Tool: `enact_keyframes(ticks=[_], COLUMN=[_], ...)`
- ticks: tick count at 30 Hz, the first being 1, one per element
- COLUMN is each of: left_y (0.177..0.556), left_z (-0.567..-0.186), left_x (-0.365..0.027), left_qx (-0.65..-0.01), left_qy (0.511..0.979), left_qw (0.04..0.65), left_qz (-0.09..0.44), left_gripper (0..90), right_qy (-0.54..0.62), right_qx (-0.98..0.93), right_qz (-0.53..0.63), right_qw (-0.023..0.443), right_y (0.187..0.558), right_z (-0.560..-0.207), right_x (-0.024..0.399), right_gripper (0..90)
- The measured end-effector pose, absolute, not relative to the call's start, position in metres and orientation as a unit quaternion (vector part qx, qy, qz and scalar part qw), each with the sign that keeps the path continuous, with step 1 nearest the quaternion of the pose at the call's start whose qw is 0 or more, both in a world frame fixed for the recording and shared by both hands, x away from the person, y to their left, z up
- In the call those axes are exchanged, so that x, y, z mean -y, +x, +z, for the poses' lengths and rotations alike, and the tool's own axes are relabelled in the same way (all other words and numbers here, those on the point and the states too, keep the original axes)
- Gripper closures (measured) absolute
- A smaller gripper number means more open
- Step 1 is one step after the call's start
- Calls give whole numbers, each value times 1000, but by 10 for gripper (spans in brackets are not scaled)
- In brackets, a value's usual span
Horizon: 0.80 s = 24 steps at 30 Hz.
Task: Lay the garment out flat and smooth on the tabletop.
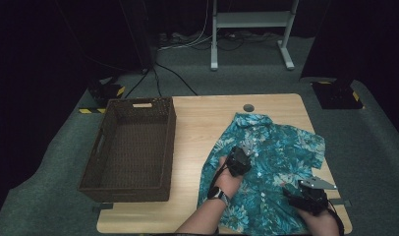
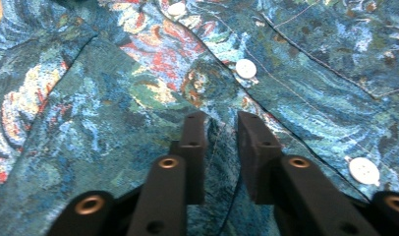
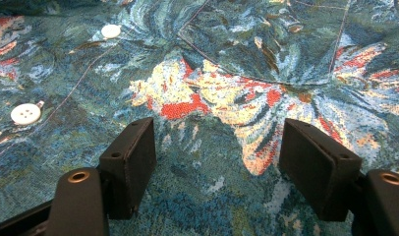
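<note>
Now left tongs pinch fold of shirt; right tongs gape above cloth. Person should grip deep, lift slow.

Bare table between basket and shirt is passable.

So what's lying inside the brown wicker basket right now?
Nothing visible: the basket shows bare woven floor. Its near wall hides the strip just behind it. The shirt lies on the table beside it.
</note>
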<state>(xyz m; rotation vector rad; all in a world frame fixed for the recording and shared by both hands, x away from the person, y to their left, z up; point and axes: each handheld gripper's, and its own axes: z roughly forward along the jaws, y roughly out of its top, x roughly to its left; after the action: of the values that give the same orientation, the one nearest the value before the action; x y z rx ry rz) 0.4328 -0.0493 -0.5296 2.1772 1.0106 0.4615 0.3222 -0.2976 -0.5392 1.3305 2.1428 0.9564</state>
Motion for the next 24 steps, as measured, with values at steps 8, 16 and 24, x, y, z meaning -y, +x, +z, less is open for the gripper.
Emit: enact_keyframes(ticks=[8,16,24], left_y=[440,441,446], left_z=[-523,-509,-490], left_x=[45,27,-5], left_qx=[-387,-399,-428], left_qy=[840,827,801], left_qw=[330,337,350], left_qz=[187,207,231], left_gripper=[863,873,871], right_qy=[481,481,480], right_qx=[-775,-775,-775], right_qz=[346,346,345], right_qw=[220,221,223], right_y=[322,322,322], right_z=[-539,-539,-539], right_x=[298,297,297], right_gripper=[298,299,301])
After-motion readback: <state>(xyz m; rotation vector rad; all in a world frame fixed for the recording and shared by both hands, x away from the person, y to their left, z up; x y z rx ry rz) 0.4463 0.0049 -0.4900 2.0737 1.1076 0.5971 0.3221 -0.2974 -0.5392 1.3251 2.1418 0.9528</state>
